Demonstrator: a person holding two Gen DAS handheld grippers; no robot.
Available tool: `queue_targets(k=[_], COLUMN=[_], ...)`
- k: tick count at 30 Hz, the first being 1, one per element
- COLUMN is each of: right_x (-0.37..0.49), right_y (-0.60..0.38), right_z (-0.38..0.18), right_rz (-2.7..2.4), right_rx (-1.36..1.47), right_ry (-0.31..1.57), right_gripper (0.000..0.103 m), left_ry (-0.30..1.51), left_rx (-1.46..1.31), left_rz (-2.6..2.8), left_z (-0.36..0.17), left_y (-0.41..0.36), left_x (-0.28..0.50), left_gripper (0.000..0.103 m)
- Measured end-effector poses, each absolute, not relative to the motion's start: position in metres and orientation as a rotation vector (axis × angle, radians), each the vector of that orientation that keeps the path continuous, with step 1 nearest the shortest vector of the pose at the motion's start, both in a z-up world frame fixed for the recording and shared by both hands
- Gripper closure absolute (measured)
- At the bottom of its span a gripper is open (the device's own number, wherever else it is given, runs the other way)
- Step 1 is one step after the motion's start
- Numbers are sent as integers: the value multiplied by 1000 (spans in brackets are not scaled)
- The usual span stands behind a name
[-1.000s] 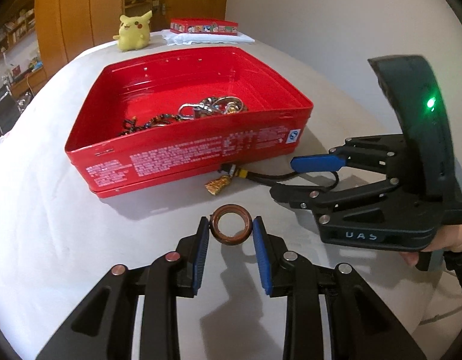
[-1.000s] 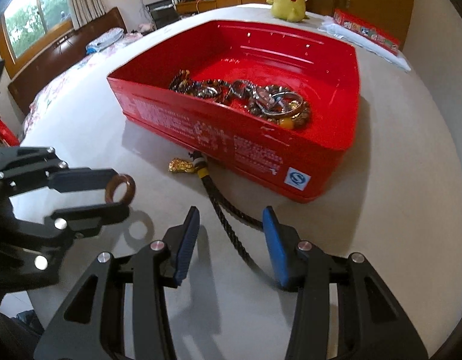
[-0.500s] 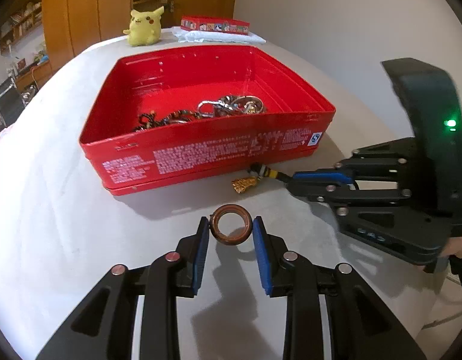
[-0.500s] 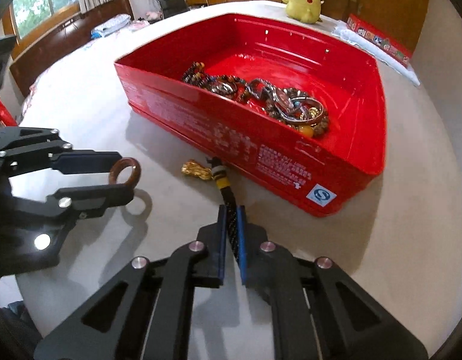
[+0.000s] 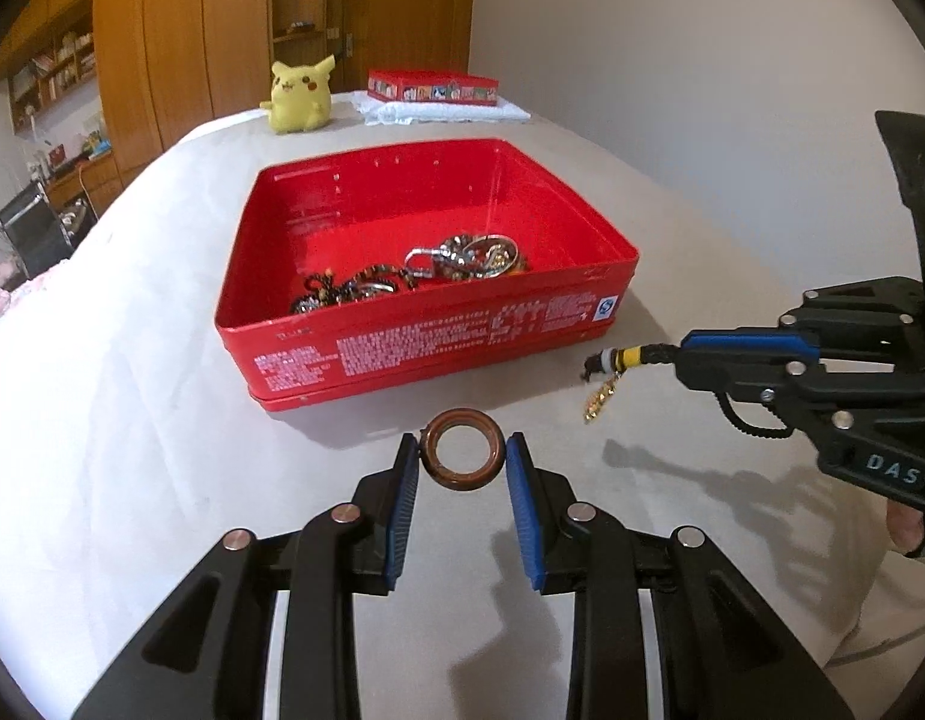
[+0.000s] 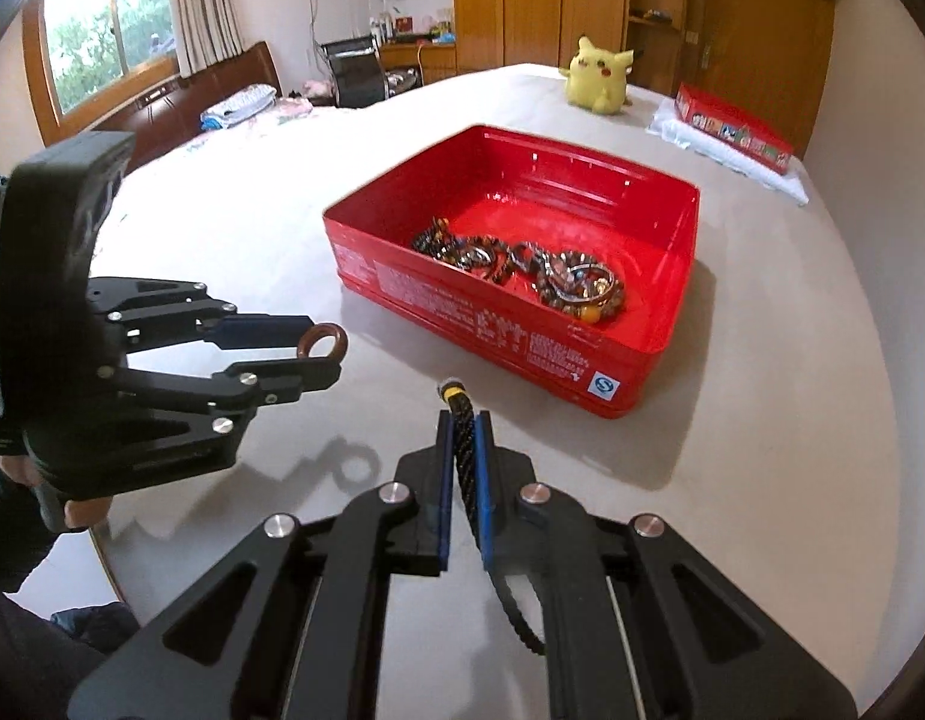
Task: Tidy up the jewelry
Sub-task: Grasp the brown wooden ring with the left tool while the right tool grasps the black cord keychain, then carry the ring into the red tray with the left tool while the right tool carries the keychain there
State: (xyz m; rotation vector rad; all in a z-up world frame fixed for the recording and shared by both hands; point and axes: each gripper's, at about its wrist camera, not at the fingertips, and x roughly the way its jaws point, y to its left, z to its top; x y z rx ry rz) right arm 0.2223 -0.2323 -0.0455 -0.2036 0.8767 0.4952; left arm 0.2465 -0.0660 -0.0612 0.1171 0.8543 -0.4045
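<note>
My left gripper (image 5: 462,462) is shut on a brown ring (image 5: 465,426), held above the white table just in front of the red tin (image 5: 432,348). In the right wrist view the same brown ring (image 6: 323,341) shows at the left gripper's (image 6: 318,354) tips. My right gripper (image 6: 464,450) is shut on a black braided cord (image 6: 463,438) with a yellow band, lifted off the table. From the left wrist view the braided cord (image 5: 627,356) sticks out of the right gripper (image 5: 690,363) with a gold charm (image 5: 600,399) dangling. The tin holds a tangle of bracelets and chains (image 6: 522,273).
A yellow plush toy (image 5: 297,97) and a red box on a white folded cloth (image 5: 435,90) stand at the far end of the table. The table edge (image 6: 102,546) runs near the left hand. Wooden cabinets, a bed and a chair lie beyond.
The right gripper closed on the braided cord and lifted it, so the gold charm left the table and now hangs. Both grippers rose and the tin looks farther away.
</note>
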Motion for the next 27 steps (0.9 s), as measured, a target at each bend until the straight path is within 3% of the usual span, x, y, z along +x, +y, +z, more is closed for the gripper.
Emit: queue_targets(k=[27], right_x=[175], right_y=[-243], right_z=[20], right_rz=[504], right_rx=[-138], right_ry=[723], right_gripper=[98], left_ry=[712], left_rx=[163], left_rz=[-370], left_z=[-4], left_y=[-56], left_x=[224], left_gripper=[73])
